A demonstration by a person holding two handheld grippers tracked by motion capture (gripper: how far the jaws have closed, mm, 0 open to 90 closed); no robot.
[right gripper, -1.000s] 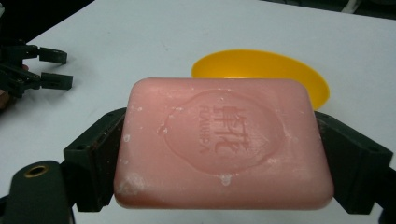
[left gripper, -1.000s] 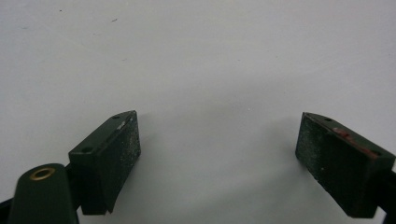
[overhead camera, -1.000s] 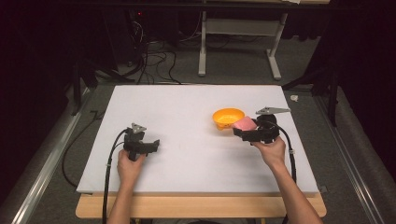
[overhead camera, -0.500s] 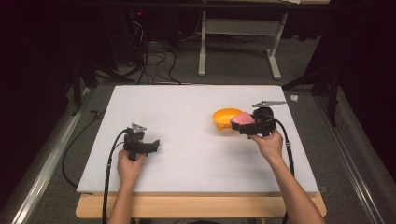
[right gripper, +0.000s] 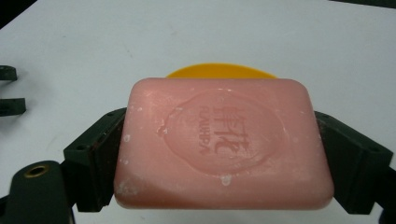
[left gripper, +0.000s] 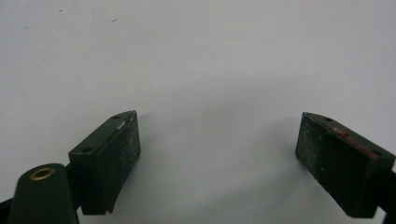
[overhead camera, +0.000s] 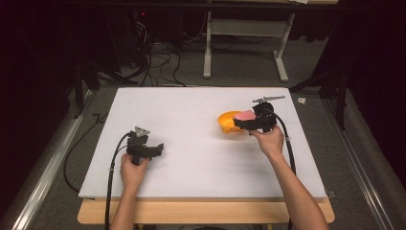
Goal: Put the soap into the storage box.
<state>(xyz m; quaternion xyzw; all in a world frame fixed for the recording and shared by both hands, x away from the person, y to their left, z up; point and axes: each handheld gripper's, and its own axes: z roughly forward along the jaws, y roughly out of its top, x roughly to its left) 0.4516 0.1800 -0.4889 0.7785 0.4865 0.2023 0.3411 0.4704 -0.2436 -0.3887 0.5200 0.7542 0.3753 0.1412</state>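
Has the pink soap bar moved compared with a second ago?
Yes. Held in the right hand-held gripper, the pink soap bar has shifted left, from beside the orange bowl to over it.

In the right gripper view the pink soap bar [right gripper: 224, 142] covers most of the orange bowl [right gripper: 222, 70]; a thin arc of rim shows above it. The bar's embossed lettering is too soft to read. In the high view the right tool [overhead camera: 239, 123] hides the bowl's near side, and the left tool [left gripper: 217, 158] is cut off by the lower edge of the left gripper view.
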